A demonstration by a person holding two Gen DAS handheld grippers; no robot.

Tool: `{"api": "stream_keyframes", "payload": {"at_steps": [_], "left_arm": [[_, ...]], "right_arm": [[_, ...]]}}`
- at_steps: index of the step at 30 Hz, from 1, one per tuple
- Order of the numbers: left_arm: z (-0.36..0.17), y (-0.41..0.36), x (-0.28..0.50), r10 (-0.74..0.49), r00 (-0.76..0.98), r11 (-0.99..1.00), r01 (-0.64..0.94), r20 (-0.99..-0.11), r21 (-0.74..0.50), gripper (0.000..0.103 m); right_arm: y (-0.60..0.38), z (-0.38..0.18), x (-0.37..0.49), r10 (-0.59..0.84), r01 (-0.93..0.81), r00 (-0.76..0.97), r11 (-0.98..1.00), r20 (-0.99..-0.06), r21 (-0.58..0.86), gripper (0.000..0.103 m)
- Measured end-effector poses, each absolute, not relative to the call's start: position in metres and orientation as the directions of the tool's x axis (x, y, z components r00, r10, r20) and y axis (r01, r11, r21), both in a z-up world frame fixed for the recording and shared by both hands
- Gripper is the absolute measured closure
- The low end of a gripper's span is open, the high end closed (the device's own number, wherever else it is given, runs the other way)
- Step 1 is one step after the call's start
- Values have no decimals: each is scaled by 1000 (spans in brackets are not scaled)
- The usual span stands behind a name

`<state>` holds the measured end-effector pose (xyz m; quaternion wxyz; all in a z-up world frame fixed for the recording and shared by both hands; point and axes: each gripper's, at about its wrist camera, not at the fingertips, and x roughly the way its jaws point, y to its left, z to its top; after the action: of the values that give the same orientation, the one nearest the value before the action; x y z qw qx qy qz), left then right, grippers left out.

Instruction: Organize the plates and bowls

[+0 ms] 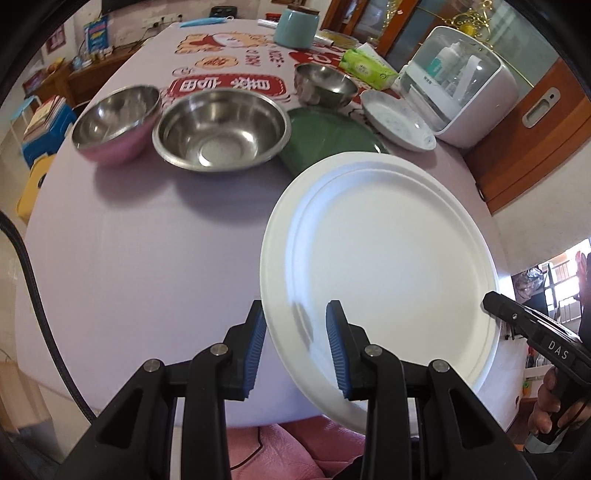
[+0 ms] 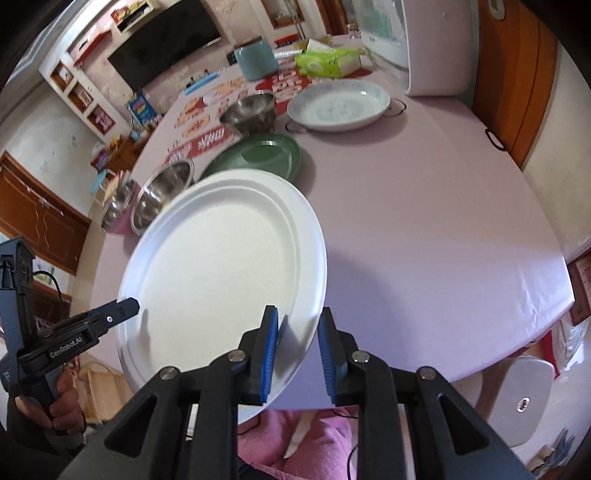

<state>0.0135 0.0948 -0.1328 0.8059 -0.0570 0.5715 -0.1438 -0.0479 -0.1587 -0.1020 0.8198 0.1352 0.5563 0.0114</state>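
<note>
A plain white plate fills the lower right of the frame, above it a dark green plate and a pink-sided steel bowl (upper left), on a lilac tablecloth with red-and-orange cartoon prints

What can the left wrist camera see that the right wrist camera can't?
Only the left wrist view shows the inside of the pink-sided bowl clearly, and the right tongs from outside.

Only the right wrist view shows the black TV, a white chair and the left tongs from outside.

Both show the white plate, green plate, steel bowls and teal jar.
</note>
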Motion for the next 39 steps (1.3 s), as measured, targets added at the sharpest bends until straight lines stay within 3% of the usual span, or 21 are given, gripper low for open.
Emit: {"api": "stream_keyframes", "payload": {"at_steps": [24,39], "left_arm": [[-190,88,8,-223,283,974,36,-933,-222,72],[-197,80,23,-192,287,981,20,-939,-194,69]], "right_arm": [[-148,-155,-34,126,8,281,991,-952,133,77],[-151,-176,-15,127,-12,264,992,-956,128,74]]}}
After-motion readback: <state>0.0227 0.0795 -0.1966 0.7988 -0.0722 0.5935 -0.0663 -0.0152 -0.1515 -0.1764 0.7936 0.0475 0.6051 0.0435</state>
